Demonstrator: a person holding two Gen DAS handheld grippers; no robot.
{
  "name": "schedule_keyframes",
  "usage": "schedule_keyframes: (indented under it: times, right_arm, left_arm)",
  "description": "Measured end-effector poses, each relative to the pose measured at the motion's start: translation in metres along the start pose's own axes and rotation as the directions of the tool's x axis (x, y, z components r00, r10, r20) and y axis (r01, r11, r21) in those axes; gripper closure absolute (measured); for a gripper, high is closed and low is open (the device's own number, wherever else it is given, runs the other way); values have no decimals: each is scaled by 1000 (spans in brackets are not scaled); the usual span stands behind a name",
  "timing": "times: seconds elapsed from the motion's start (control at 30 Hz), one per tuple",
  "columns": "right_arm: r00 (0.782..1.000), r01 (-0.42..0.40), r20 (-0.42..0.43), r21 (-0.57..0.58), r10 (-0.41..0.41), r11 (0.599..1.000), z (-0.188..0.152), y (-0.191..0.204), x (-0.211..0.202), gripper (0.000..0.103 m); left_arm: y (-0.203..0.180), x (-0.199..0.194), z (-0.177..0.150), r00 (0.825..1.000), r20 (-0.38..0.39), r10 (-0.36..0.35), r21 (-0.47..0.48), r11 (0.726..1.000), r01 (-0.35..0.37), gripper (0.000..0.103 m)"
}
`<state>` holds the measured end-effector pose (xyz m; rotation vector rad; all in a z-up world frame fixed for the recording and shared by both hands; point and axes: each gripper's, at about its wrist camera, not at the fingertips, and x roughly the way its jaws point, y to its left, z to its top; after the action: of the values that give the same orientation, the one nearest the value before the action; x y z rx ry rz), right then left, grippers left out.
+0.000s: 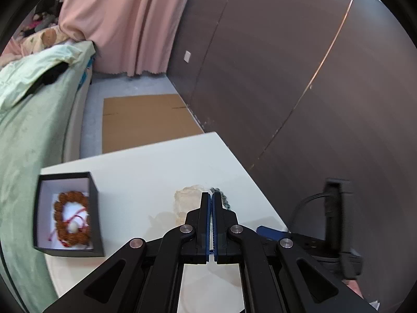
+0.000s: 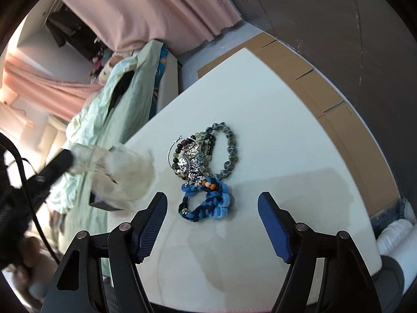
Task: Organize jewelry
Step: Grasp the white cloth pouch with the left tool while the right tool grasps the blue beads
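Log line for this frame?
left hand-held gripper: shut, empty | right hand-held gripper: open over blue braided bracelet | brown bead bracelet: boxed

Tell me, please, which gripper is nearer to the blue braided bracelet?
Right. The right gripper is open, its fingers on either side of the blue braided bracelet. The left gripper is shut and off to the side, near a sheer pouch.

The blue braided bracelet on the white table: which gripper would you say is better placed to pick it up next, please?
Right. The right gripper is open with the blue braided bracelet between its fingers; the left gripper is shut.
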<state>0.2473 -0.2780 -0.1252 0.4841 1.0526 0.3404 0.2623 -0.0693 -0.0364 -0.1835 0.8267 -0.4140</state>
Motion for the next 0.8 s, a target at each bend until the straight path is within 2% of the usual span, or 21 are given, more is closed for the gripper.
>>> schedule_keyframes:
  times: [0.1, 0.17, 0.23, 0.53, 0.8]
  right_arm:
    - [998, 54, -27, -38, -55, 998, 1, 6, 15, 41]
    - [997, 63, -49, -46, -65, 997, 0, 7, 23, 56]
    - [996, 59, -72, -32, -61, 998, -2, 5, 28, 87]
    - [1000, 9, -11, -27, -9, 1000, -1, 17, 4, 87]
    - [998, -52, 32, -51, 54, 997, 9, 52, -13, 87]
  left_arm:
    - [9, -13, 5, 1000, 24, 17, -10, 1000, -17, 103]
    - [17, -21, 8, 999, 40, 26, -19, 999, -25, 103]
    - [24, -29, 11, 998, 56, 40, -27, 999, -38, 103]
    - [72, -66, 22, 986, 121, 119, -101, 989, -107, 103]
    - [110, -79, 23, 978, 136, 161, -163, 977, -138, 102]
